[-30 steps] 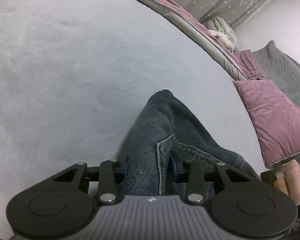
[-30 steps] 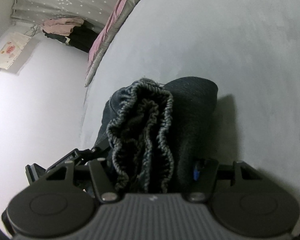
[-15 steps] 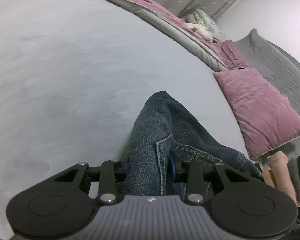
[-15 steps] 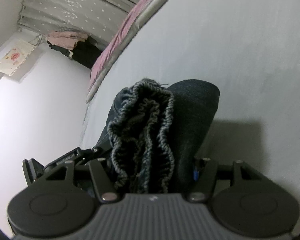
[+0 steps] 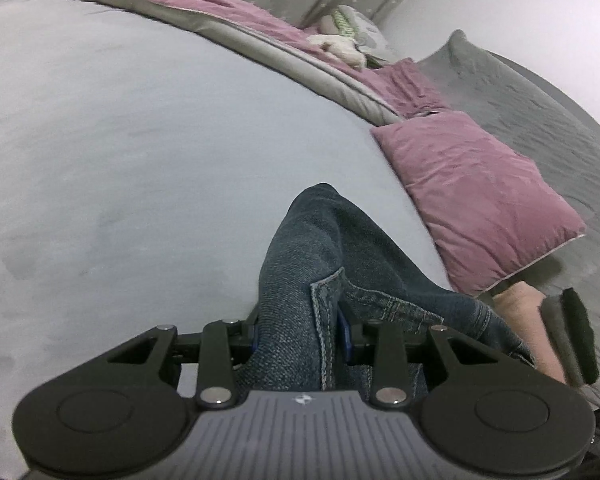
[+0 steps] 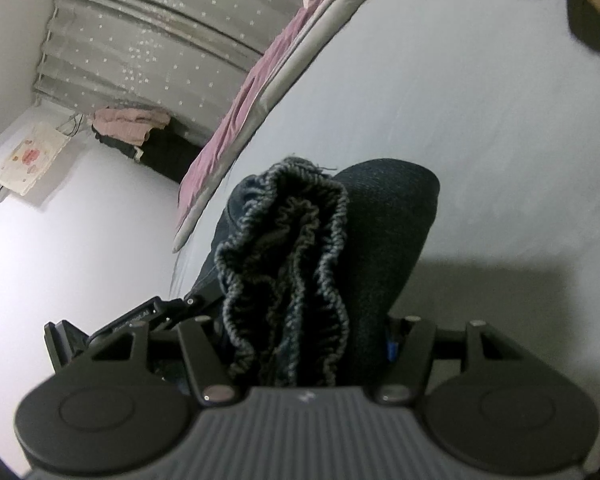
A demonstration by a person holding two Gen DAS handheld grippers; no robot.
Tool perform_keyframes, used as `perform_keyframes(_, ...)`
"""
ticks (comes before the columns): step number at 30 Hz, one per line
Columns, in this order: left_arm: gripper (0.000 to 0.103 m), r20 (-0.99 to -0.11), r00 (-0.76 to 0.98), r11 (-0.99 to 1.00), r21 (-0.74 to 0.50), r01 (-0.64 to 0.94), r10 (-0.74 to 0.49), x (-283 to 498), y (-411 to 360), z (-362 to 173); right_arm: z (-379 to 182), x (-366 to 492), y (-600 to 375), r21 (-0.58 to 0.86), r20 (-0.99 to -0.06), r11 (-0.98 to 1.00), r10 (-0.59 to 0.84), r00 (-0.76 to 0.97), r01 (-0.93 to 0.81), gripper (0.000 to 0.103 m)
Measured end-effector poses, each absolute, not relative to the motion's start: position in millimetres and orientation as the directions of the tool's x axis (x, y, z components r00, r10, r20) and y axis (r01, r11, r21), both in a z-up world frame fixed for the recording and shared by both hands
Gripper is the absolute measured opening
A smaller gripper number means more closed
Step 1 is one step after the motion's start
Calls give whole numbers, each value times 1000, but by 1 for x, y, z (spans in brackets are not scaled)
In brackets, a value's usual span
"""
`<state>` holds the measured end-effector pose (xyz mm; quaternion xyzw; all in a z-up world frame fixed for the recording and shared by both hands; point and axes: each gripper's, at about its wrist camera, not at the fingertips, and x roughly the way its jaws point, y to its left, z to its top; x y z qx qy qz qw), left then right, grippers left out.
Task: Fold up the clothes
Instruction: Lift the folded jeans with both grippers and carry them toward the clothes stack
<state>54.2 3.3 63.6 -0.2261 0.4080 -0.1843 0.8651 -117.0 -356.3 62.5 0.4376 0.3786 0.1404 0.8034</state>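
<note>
— What has the left gripper got hold of?

— The jeans. Its two fingers are nearly together, pinched on a thick fold of dark blue denim with a stitched pocket edge running between them.

— And the right gripper?

— Clamped on the same jeans, on a bunched part with a frilled, elastic-looking edge that stands up between the fingers. The jaws are held a little apart by the thickness of the cloth.

— Where is the garment itself?

— Gathered in both claws over the pale grey bed surface. From the left wrist view the denim hangs forward from the fingers; whether its far end touches the bed I cannot tell. On the right side it throws a dark shadow on the sheet.

— Anything else around?

— A pink pillow lies near the jeans, with a pink and grey quilt along the far edge of the bed. Behind that hangs a grey curtain dotted with small stars.
</note>
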Motion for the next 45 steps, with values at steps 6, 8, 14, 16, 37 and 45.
perform_keyframes(6,32,-613,580,821,-538,191,-537,60,-24,79,82,-128,-389,801,-489,585,513,706,129,59)
perform_keyframes(8,32,-609,575,817,-537,210,-547,63,-36,85,87,-132,-397,799,-487,585,498,717,137,59)
perform_keyframes(14,32,-590,557,799,-537,270,-584,69,-72,107,103,-147,-422,800,-476,580,454,754,155,59)
perform_keyframes(16,32,-581,553,792,-538,290,-597,71,-84,116,109,-153,-431,800,-470,579,438,766,159,59)
perform_keyframes(37,30,-479,468,669,-511,539,-743,91,-234,222,204,-200,-555,792,-388,575,217,896,204,60)
perform_keyframes(45,30,-455,404,604,-503,618,-793,98,-300,252,253,-212,-601,783,-351,578,108,930,229,60)
